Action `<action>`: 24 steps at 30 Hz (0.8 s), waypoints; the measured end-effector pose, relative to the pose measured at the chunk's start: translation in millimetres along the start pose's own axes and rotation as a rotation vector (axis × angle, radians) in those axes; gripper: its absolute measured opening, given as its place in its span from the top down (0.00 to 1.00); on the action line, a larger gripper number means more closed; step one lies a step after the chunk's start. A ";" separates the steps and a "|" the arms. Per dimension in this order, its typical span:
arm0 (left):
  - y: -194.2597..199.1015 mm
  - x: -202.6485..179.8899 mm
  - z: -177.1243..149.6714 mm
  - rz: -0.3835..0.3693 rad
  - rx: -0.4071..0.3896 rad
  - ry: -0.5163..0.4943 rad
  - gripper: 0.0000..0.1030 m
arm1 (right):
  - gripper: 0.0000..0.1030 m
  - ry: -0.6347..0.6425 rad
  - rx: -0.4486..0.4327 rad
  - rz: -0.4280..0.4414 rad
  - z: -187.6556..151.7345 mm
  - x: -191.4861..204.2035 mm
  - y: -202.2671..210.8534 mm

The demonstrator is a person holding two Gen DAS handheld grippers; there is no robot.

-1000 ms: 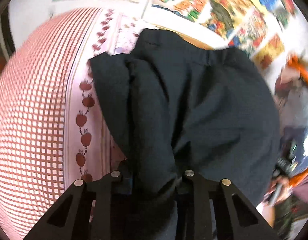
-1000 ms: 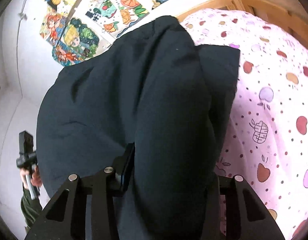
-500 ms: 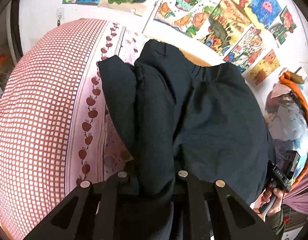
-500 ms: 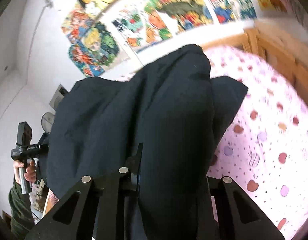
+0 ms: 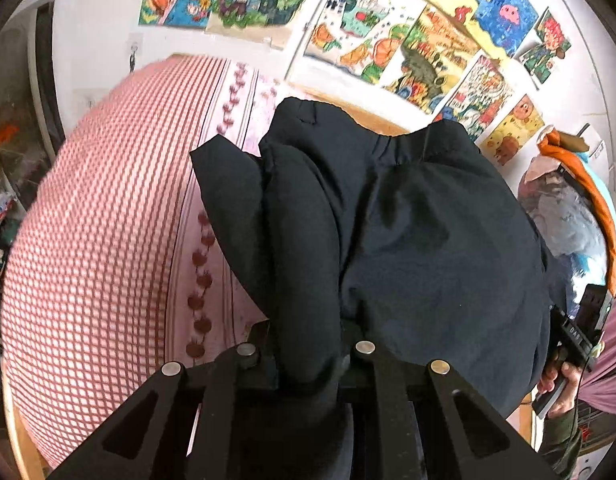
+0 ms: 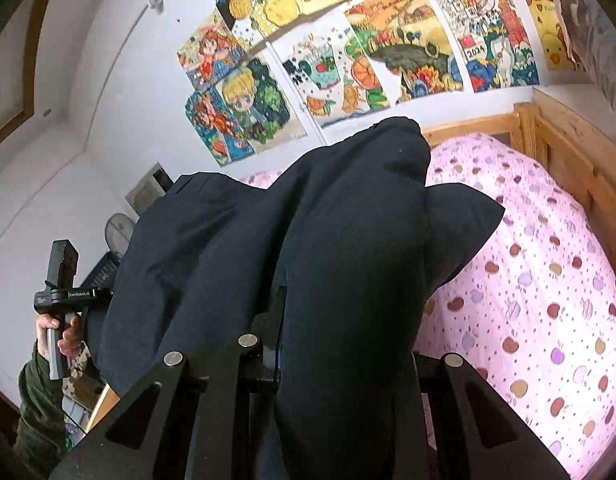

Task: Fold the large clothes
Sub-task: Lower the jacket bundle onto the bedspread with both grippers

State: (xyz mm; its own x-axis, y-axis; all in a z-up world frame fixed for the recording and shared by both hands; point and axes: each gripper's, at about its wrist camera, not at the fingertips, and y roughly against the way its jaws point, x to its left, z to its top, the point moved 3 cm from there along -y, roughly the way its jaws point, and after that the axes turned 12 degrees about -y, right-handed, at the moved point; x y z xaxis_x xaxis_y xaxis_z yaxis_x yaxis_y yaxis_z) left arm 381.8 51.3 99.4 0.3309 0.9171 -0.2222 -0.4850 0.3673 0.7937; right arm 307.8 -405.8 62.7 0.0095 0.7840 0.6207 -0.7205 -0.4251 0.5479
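Even daylight throughout, no glare; strong fisheye bending and black vignette at all rims; checked bedding [image 5: 87,240] slightly motion-blurred at 9 o'clock.

**Inspector:** Where does your left camera sit?

**Me:** Just behind my left gripper [image 5: 308,354], looking forward and down along its fingers. The garment [image 5: 388,240] fills the middle, very near the lens. Past it lie the bed [image 5: 87,260] at left and the poster wall [image 5: 388,40] above. My right hand [image 5: 556,372] shows at the right edge.

**Inspector:** And the right one?

**Me:** Behind my right gripper [image 6: 340,360], tilted down less steeply. Garment [image 6: 328,260] close again, bed [image 6: 548,300] at right, wooden frame [image 6: 568,152] beyond, my left hand [image 6: 57,332] at the left edge.

**Inspector:** Shared ground?

**Me:** The garment, the bed, the posters [image 6: 348,60], seen from opposite sides.
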 end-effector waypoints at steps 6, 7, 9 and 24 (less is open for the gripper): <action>-54.5 24.1 -27.5 0.018 0.047 0.001 0.84 | 0.79 -0.035 0.031 -0.075 -24.0 -33.9 -25.2; -57.2 27.1 -28.6 0.015 0.041 0.004 0.82 | 0.78 -0.051 0.028 -0.073 -25.0 -39.1 -25.7; -60.5 31.2 -29.0 0.012 0.026 0.009 0.77 | 0.72 -0.084 0.032 -0.077 -28.0 -48.9 -27.1; -33.0 9.1 -38.0 0.238 -0.166 0.003 0.07 | 0.13 0.040 -0.057 -0.358 -41.4 -36.7 -14.5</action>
State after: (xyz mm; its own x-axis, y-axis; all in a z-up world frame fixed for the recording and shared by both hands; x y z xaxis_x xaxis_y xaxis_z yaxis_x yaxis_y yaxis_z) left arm 370.0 53.4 49.7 0.1899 0.9809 -0.0423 -0.6748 0.1617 0.7201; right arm 289.2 -409.6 8.8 0.2422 0.8960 0.3721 -0.7137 -0.0952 0.6939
